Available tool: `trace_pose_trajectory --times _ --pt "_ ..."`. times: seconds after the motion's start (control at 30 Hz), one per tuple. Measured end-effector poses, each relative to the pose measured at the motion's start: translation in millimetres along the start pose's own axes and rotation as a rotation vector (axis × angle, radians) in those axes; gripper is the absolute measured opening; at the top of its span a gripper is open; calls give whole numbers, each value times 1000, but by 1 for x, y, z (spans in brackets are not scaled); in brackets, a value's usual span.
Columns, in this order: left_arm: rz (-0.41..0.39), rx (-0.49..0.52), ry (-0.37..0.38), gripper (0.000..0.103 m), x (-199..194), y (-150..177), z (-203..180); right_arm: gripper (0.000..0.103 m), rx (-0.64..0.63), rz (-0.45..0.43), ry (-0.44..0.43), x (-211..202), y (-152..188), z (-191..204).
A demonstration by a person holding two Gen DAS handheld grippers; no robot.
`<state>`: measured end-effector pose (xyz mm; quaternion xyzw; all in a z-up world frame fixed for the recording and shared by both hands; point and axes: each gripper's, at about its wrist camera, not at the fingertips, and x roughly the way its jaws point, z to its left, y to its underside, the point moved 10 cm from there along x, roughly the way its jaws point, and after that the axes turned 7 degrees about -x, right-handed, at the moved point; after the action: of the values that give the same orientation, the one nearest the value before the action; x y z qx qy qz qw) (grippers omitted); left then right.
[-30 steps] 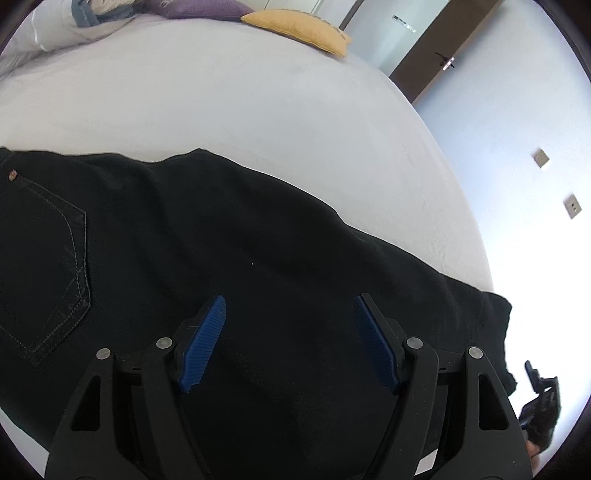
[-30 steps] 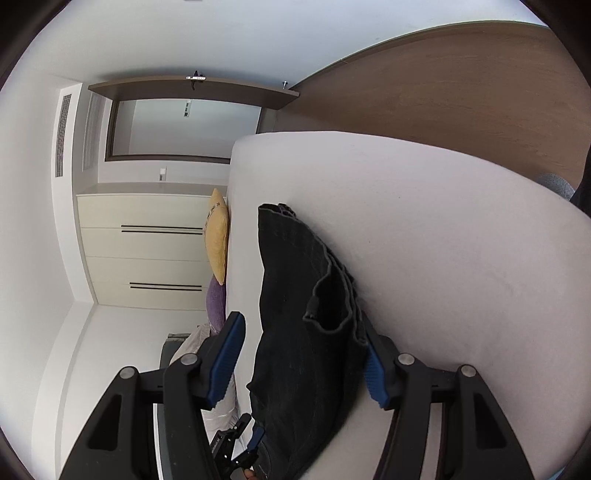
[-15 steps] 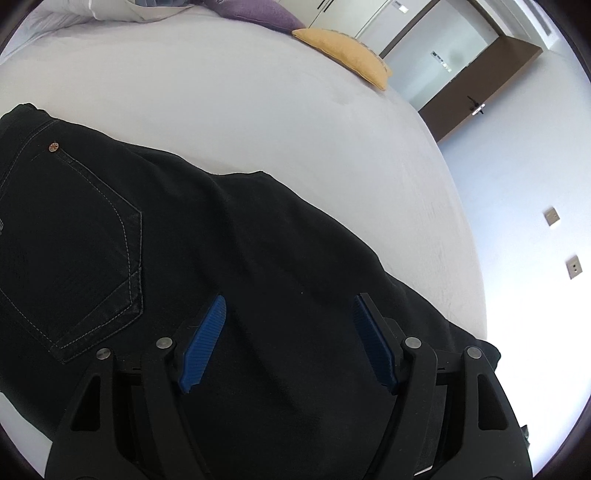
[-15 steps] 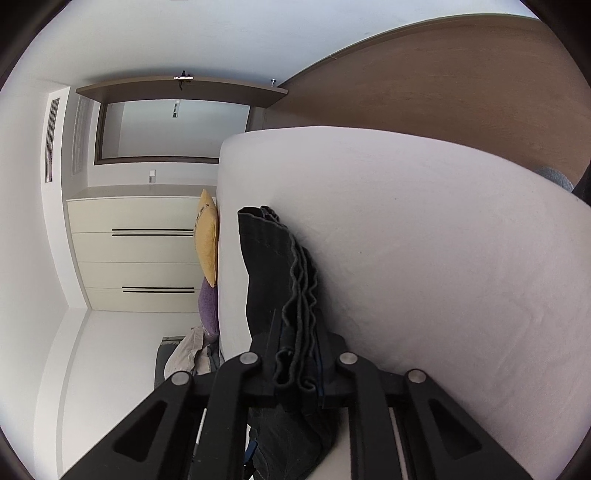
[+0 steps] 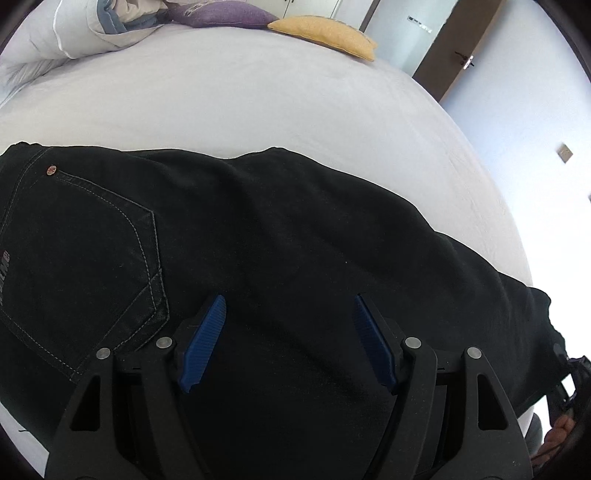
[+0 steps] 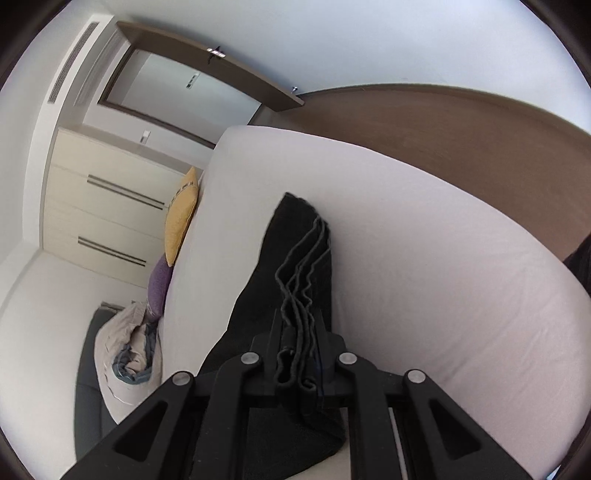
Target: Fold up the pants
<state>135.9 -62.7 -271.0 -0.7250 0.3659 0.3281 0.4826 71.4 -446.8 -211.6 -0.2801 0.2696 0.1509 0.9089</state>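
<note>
The black pants (image 5: 280, 258) lay stretched along the near edge of the bed (image 5: 258, 96), already doubled lengthwise so one leg sat on the other, a back pocket (image 5: 85, 258) facing up toward the waist end. At the ankle end the stacked hems (image 6: 299, 280) showed as several wavy layers, and the right gripper (image 6: 299, 354) had its fingers pressed together on them, pinching the whole bundle. The left gripper (image 5: 288, 343) hung over the thigh part with its blue pads (image 5: 203, 343) spread wide, gripping nothing; whether they touched the cloth I could not tell. To my eye the first fold was done and the crosswise folds were left: the hems would need carrying toward the waist, and the cloth did not yet look shortened. Farther off, a yellow pillow (image 5: 325, 35) and a purple pillow (image 5: 221, 13) sat at the far edge of the bed, with a rumpled duvet (image 5: 62, 33) beside them.
</note>
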Motion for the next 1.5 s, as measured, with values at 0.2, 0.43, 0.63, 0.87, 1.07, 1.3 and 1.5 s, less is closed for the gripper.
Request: trace_pose_trajectory --times 0.2,0.43,0.63,0.87,1.07,1.3,1.5 --pt "18 26 15 70 1 2 7 13 -474 107 5 30 60 118" --pt "107 -87 195 70 -2 -1 3 13 -779 373 5 90 183 160" --pt "243 -139 315 82 9 4 -30 13 -836 321 12 82 173 164" --pt "372 -53 303 83 27 11 -70 13 -954 216 36 58 169 187" --pt "432 -45 364 80 33 9 -92 13 -961 220 28 54 175 193" --pt "482 66 374 15 40 7 -93 13 -960 240 -6 49 185 202" --pt "451 270 309 10 23 -22 -77 13 -979 274 -76 55 206 231"
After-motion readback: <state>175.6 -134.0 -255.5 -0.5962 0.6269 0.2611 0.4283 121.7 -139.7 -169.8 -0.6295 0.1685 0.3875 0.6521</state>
